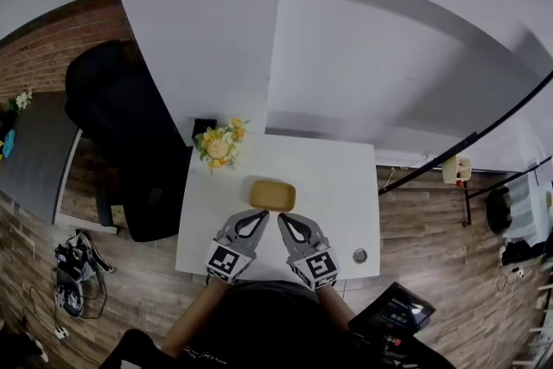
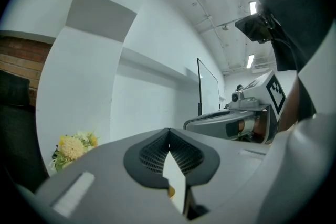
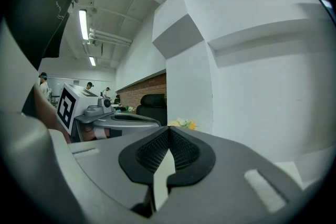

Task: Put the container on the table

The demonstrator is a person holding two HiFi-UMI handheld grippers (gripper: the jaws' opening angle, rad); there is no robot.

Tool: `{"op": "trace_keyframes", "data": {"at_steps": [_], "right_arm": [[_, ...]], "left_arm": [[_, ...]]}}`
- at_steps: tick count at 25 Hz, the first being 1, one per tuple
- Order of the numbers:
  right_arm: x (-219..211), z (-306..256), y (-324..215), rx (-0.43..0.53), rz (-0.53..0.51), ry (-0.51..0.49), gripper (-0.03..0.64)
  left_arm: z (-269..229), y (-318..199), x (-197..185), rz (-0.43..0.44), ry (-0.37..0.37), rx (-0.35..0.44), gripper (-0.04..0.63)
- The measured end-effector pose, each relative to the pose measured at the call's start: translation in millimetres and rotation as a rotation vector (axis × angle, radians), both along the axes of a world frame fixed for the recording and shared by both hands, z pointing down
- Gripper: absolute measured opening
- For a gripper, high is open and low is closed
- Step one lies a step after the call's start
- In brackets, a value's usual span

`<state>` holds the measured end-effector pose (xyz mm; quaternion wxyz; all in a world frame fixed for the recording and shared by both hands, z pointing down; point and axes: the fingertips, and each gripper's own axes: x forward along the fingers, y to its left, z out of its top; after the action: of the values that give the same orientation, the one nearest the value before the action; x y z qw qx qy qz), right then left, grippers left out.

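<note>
A tan, shallow rectangular container (image 1: 272,195) sits on the white table (image 1: 337,177), near its middle. Both grippers hover side by side just in front of it, close to the table's near edge. My left gripper (image 1: 259,215) points at the container's near left corner, and its jaws are shut with nothing between them (image 2: 168,135). My right gripper (image 1: 283,219) points at the near right part, also shut and empty (image 3: 169,131). Neither touches the container. A sliver of yellow shows below the left jaws in the left gripper view.
A bunch of yellow and white flowers (image 1: 219,144) stands at the table's far left corner. A small round metal object (image 1: 359,255) lies near the front right edge. A black chair (image 1: 121,134) stands to the left of the table, and white walls rise behind it.
</note>
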<state>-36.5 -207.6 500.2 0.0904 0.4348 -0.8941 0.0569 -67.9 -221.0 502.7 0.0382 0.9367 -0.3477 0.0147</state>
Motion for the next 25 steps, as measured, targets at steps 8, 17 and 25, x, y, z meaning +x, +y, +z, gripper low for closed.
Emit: {"op": "trace_keyframes", "data": {"at_steps": [8,17,25], "right_arm": [[-10,-3,-1,0.003,-0.021,-0.041,0.014],[-13,-3,7,0.021,-0.034,-0.047,0.014],[-16,0,5,0.013,-0.052,-0.043,0.014]], "left_arm": [[-1,-2,-9,-0.028,0.0,0.044,0.002],[3,5,-4,-0.009,-0.002,0.025,0.003],[8,3,-4,-0.006,-0.007,0.014,0.002]]}}
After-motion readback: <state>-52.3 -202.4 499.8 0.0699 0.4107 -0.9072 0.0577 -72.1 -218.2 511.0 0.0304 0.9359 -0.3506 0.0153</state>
